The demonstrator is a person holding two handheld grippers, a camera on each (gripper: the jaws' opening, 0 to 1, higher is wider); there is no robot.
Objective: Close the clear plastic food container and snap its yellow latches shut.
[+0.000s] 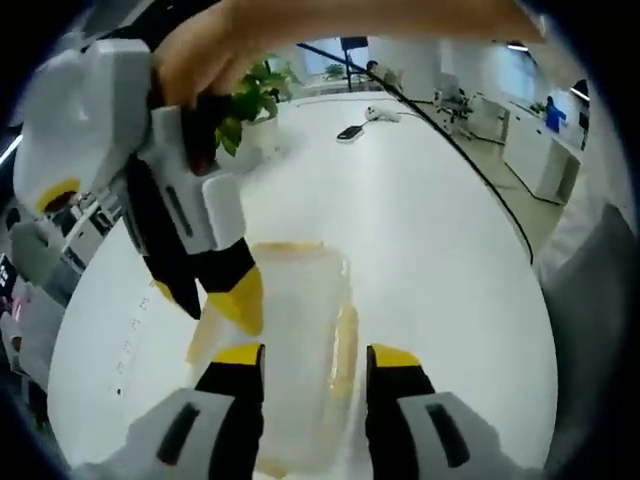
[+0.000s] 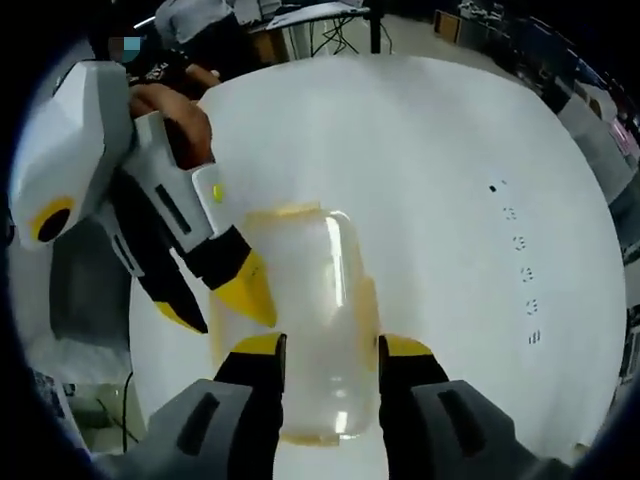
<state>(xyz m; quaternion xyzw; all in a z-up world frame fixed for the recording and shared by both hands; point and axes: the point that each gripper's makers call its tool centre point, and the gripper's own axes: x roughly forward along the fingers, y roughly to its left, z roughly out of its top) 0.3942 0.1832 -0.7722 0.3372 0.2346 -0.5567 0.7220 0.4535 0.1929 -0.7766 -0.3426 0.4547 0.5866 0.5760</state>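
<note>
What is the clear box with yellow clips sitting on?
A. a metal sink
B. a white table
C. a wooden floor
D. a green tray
B: the clear box rests on a white table, which spreads around it in both views.

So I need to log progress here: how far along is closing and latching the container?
Done, it seems: the lid sits on the clear container on the white table. In hand: the left gripper and right gripper each straddle it, yellow-tipped fingers at its sides by the yellow latches. Left: I cannot tell whether any latch has snapped shut, so confirm the latching.
</note>
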